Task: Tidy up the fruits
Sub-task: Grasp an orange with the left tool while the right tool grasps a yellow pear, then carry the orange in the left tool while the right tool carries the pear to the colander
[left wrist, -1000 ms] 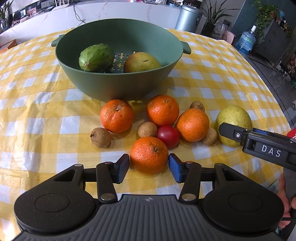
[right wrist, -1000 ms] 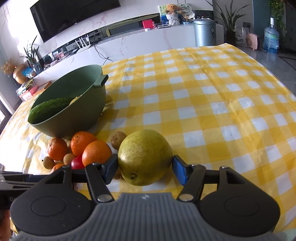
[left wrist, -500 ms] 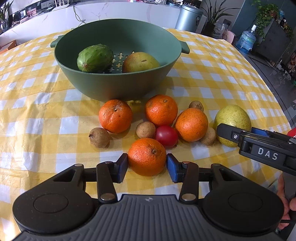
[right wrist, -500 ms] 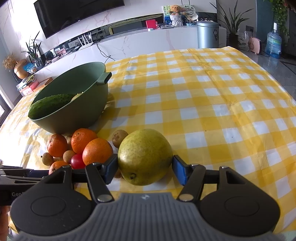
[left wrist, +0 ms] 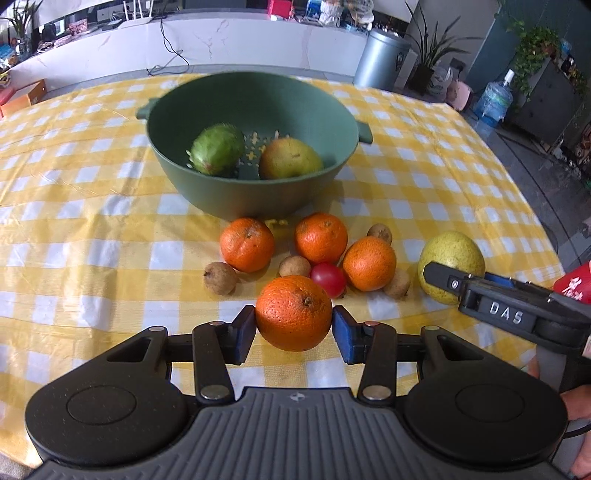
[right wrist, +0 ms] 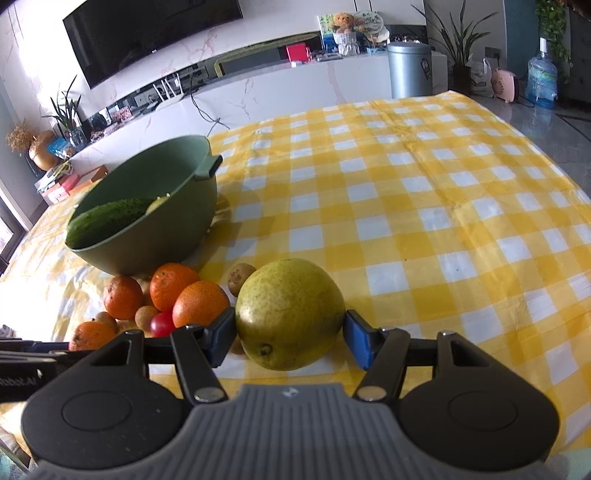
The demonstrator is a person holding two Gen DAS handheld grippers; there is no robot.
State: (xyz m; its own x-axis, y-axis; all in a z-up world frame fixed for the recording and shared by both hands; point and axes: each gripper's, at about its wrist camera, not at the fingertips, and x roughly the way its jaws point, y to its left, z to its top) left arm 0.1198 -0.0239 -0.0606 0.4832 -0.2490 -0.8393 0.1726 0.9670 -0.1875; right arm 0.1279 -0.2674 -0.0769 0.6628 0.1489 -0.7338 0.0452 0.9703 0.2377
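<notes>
The left gripper [left wrist: 294,328] is clamped on an orange [left wrist: 293,312], held w/ its pads tight on both sides. The right gripper [right wrist: 290,339] has its jaws apart around a big pear [right wrist: 288,312]; the far pad isn't touching. Three more oranges [left wrist: 320,237], a red tomato [left wrist: 328,279] & small brown fruits [left wrist: 219,277] sit between the held orange & the green bowl [left wrist: 251,192]. A yellow checked cloth [right wrist: 424,206] covers the table. TV [right wrist: 147,33] on the wall behind.
</notes>
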